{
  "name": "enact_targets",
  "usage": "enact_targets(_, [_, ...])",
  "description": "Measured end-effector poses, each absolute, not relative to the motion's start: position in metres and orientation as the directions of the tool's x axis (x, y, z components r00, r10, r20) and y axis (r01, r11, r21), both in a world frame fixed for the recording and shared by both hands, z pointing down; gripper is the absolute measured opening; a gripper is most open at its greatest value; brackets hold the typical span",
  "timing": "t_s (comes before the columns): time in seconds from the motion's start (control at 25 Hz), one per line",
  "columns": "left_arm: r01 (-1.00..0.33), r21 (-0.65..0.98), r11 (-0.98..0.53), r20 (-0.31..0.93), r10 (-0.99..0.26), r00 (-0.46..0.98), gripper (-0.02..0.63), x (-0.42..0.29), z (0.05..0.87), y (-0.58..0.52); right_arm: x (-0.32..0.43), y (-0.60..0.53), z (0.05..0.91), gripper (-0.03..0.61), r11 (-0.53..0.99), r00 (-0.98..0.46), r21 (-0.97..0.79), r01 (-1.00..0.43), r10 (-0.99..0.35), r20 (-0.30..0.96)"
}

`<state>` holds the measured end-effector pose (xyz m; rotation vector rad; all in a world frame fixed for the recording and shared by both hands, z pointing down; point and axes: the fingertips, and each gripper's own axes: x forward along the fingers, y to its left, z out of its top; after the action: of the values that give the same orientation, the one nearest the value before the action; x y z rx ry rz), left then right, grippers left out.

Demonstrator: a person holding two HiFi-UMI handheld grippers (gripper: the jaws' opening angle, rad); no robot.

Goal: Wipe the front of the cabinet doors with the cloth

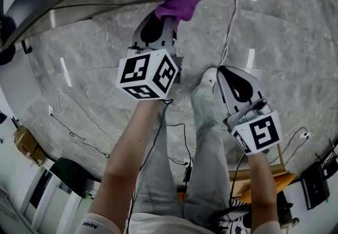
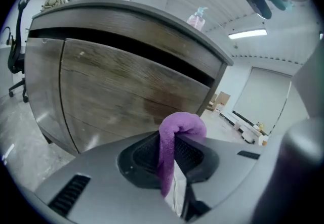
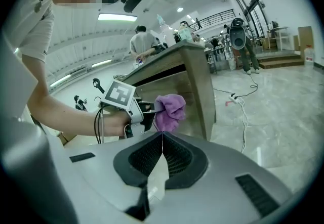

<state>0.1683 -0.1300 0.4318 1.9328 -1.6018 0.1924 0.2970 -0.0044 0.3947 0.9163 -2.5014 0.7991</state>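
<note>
The soft purple cloth (image 2: 178, 129) is pinched in my left tongs (image 1: 160, 22), whose jaws are closed down onto it. One fold bulges out past the tips and a tail hangs back between the jaws. I hold it that way so the padded bulge, not the hard plastic, meets the wood.

Straight ahead at 12 o'clock is the brown wood-grain cabinet door (image 2: 121, 91), with the cloth close in front of its lower right part. I cannot tell whether it is pressed on. A dark recess (image 2: 152, 56) runs above the door, which I judge marks the top limit for my strokes.

My right tongs (image 3: 162, 153) sit at 4 o'clock from the left in the head view, low over the grey marble floor (image 1: 285, 27). Their jaws are together on nothing, idle and out of the wiping path.
</note>
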Motion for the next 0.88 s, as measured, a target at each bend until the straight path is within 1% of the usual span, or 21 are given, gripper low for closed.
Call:
enact_targets(0.2, [-0.929, 0.349, -0.127, 0.492, -0.818, 0.296, 0.058, 0.214, 0.460, -0.154, 0.337, -0.013, 0.413, 0.028, 0.590, -0.706, -0.398, -0.702, -0.503, 0.498])
enact_targets(0.32, [-0.925, 0.367, -0.095, 0.516, -0.807, 0.288, 0.058, 0.217, 0.480, -0.170, 0.350, -0.016, 0.425, 0.028, 0.584, -0.701, -0.398, -0.707, -0.504, 0.505])
enact_targets(0.44, [-0.914, 0.405, -0.038, 0.535, -0.801, 0.270, 0.058, 0.207, 0.493, -0.180, 0.359, -0.016, 0.433, 0.028, 0.573, -0.688, -0.394, -0.719, -0.508, 0.518])
enact_targets(0.6, [-0.916, 0.400, -0.041, 0.546, -0.792, 0.274, 0.058, 0.194, 0.497, -0.184, 0.360, -0.012, 0.436, 0.028, 0.551, -0.668, -0.390, -0.738, -0.518, 0.534])
enact_targets(0.72, [-0.921, 0.387, -0.049, 0.554, -0.786, 0.275, 0.059, 0.173, 0.496, -0.185, 0.343, -0.011, 0.436, 0.028, 0.546, -0.666, -0.392, -0.740, -0.516, 0.538])
enact_targets(0.88, [-0.934, 0.351, -0.061, 0.558, -0.788, 0.261, 0.058, 0.131, 0.494, -0.186, 0.303, -0.012, 0.434, 0.028, 0.558, -0.682, -0.403, -0.726, -0.508, 0.526])
